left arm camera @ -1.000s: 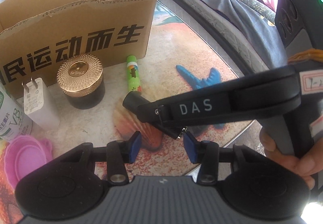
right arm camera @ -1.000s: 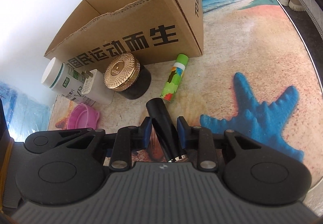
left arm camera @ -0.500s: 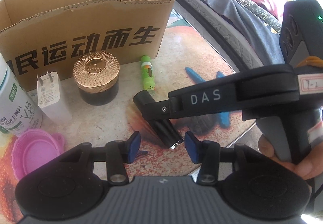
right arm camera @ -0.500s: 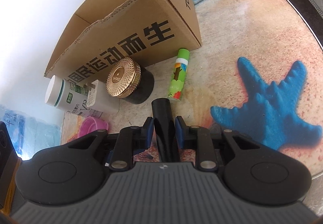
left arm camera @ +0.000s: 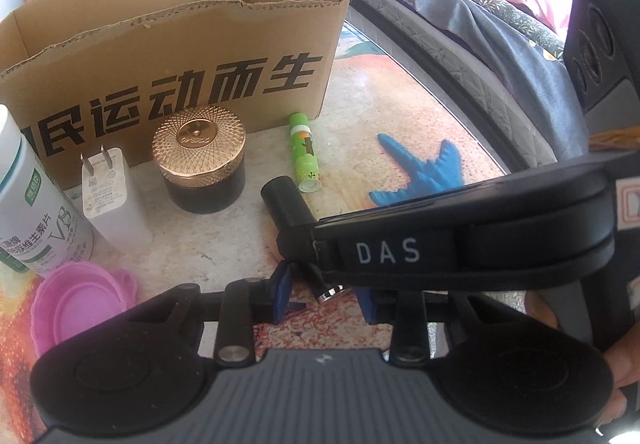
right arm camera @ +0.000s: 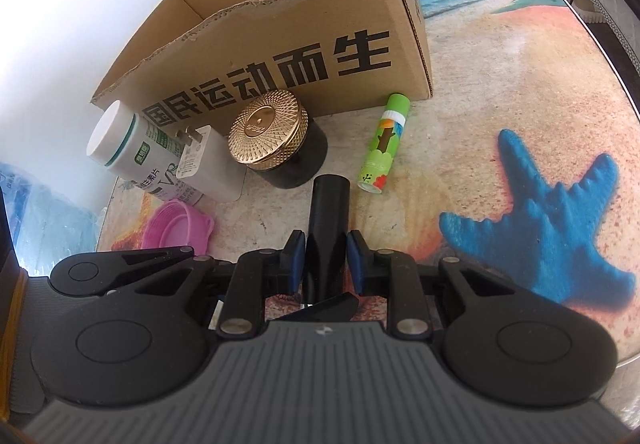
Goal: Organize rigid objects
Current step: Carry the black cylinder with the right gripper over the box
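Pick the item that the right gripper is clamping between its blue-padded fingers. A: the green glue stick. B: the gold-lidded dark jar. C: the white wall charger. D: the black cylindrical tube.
D: in the right wrist view the right gripper has both fingers pressed against the black cylindrical tube, while the other three items sit apart on the table.

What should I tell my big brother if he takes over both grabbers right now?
Right gripper: shut on the black tube, held above the table.
Left gripper: open, holding nothing, close under the tube's metal end.
Cardboard box: open; no item shows inside, though its floor is hidden.
On the table in front of the box: gold-lidded jar, green stick, white charger, white bottle, pink lid.
Left to do: probably box the tube, then the other five.
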